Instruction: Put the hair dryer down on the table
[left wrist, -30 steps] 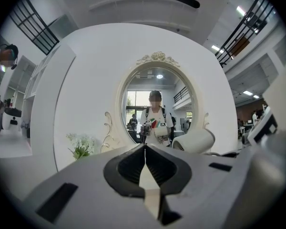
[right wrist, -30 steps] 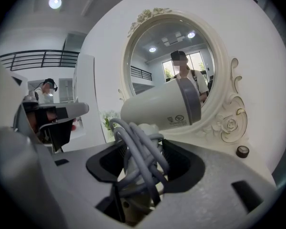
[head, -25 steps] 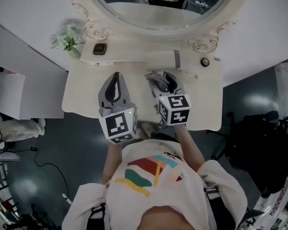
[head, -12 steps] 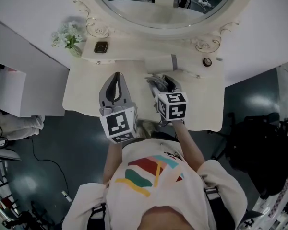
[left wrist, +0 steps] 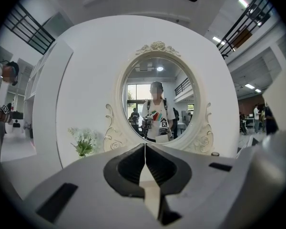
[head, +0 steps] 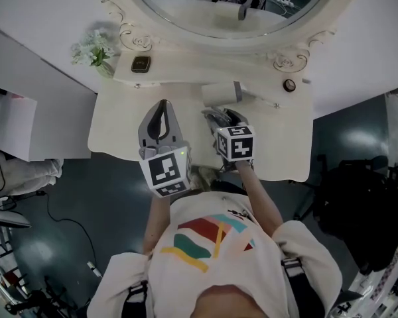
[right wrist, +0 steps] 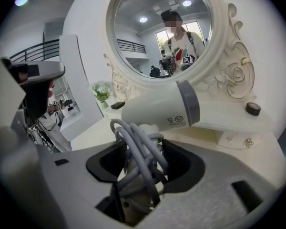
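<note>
A white hair dryer (head: 221, 93) with a grey band lies level over the back of the cream vanity table (head: 116, 134). Its handle, wrapped in grey cable (right wrist: 143, 142), sits between the jaws of my right gripper (head: 220, 116), which is shut on it. In the right gripper view the dryer's body (right wrist: 159, 109) points left across the mirror's base, just beyond the right gripper (right wrist: 142, 152). I cannot tell whether the dryer touches the tabletop. My left gripper (head: 161, 106) hovers to the left, shut with nothing in it; the left gripper view shows the left gripper (left wrist: 145, 147) with its jaws meeting.
An oval mirror (head: 225, 8) in an ornate frame stands behind the table. On the raised back shelf are a small vase of white flowers (head: 93, 53), a dark square box (head: 140, 63) and a small round dark object (head: 290, 85). The table's front edge is near my body.
My right gripper and the hair dryer have shifted a little forward, toward the mirror. The left gripper has stayed where it was.
</note>
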